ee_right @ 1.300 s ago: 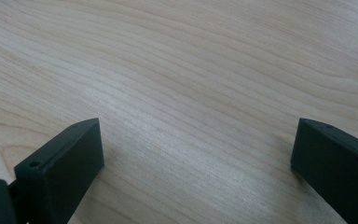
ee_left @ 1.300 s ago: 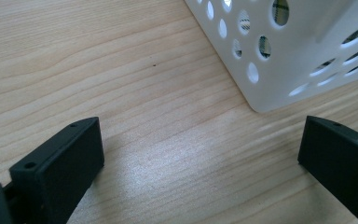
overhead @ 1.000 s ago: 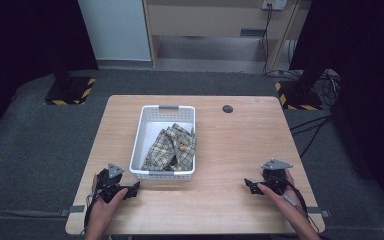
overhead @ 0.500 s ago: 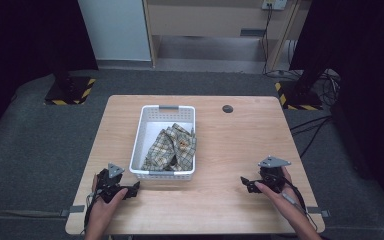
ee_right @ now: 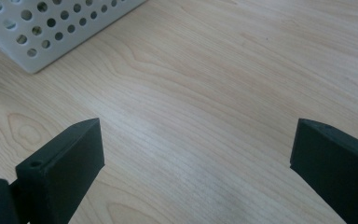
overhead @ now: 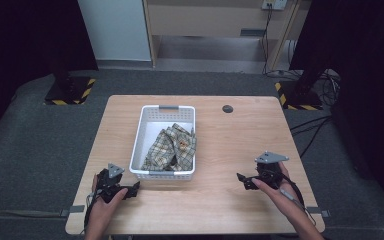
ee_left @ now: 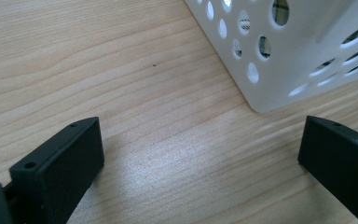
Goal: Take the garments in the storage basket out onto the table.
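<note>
Overhead, I see the white basket on the wooden table, with a crumpled plaid cloth inside; its lower folds are hidden by the near wall. My left gripper rests just off the basket's near-left corner, my right gripper well apart to the right. A small dark disc at the far edge is too small to identify. Through the left gripper view, jaws spread wide on bare wood, the cloth peeking through the basket's holes. Through the right gripper view, jaws equally wide, the basket cut off top-left.
</note>
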